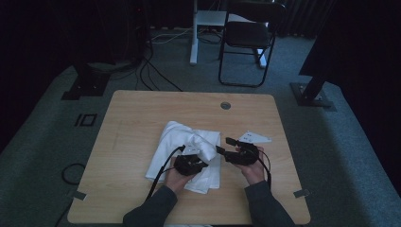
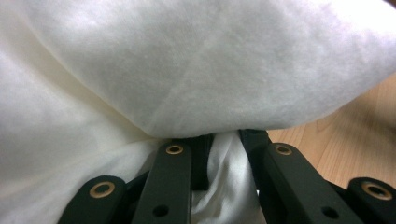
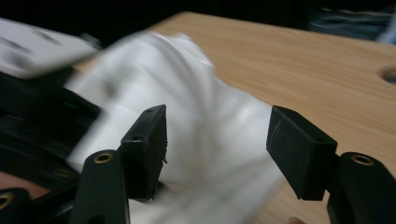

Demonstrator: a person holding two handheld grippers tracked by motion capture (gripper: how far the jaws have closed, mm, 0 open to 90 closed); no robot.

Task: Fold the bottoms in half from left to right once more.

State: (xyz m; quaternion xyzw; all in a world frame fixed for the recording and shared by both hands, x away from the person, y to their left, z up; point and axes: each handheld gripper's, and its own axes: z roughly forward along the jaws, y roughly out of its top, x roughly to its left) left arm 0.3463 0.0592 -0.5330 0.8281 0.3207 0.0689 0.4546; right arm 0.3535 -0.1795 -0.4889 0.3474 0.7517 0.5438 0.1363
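The white cloth (image 1: 189, 153) lies partly folded at the middle of the wooden table (image 1: 142, 109), nearer my side. My left gripper (image 1: 198, 158) clenches a raised fold of it; in the left gripper view the fabric (image 2: 187, 84) bunches between the narrow jaws and drapes over them. My right gripper (image 1: 224, 146) stands released, jaws apart with nothing pinched, just beside the cloth's right edge (image 3: 219, 140). I judge the step in hand to be laying this fold over. To do it well, I keep the left grip firm, lower slowly, and let the right gripper steady the free edge so that no wrinkle forms.
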